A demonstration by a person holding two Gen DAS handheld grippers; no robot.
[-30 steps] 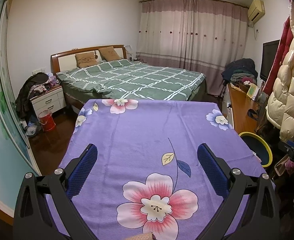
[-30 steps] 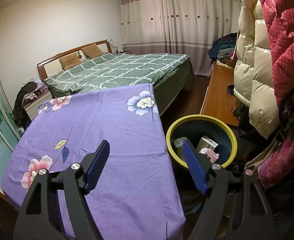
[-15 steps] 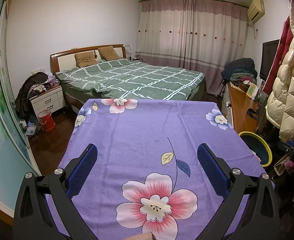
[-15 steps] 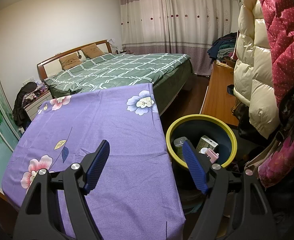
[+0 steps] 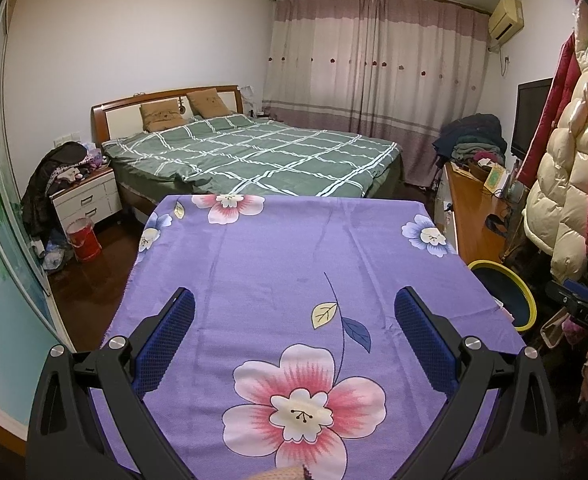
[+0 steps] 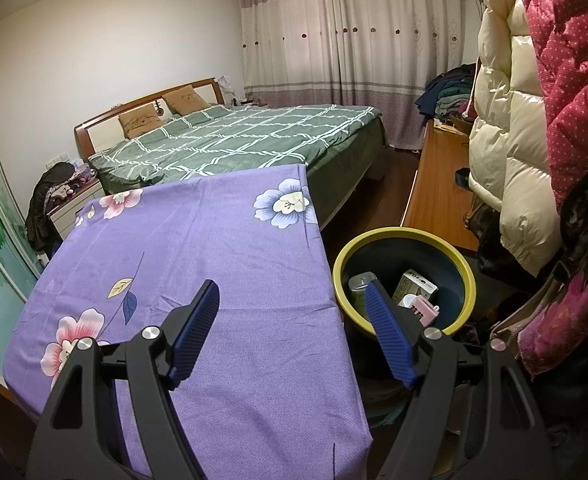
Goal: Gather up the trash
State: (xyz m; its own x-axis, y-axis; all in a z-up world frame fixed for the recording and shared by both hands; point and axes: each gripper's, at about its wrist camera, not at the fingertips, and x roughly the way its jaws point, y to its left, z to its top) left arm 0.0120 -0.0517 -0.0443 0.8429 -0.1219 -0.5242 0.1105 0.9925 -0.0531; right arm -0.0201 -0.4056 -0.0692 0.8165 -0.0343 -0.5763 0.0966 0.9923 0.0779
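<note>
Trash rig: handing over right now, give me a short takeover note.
Left gripper: open, holds nothing, over the purple floral tablecloth.
Right gripper: open, holds nothing, at the cloth's right edge, its right finger in front of the bin.
Yellow-rimmed bin: on the floor beside the table's right side. Inside: a can, a small carton, a pink item.
Done: those pieces are in the bin; no trash shows on the cloth in either view.
Left: nothing visible to pick up; check outside these views before stopping.
</note>
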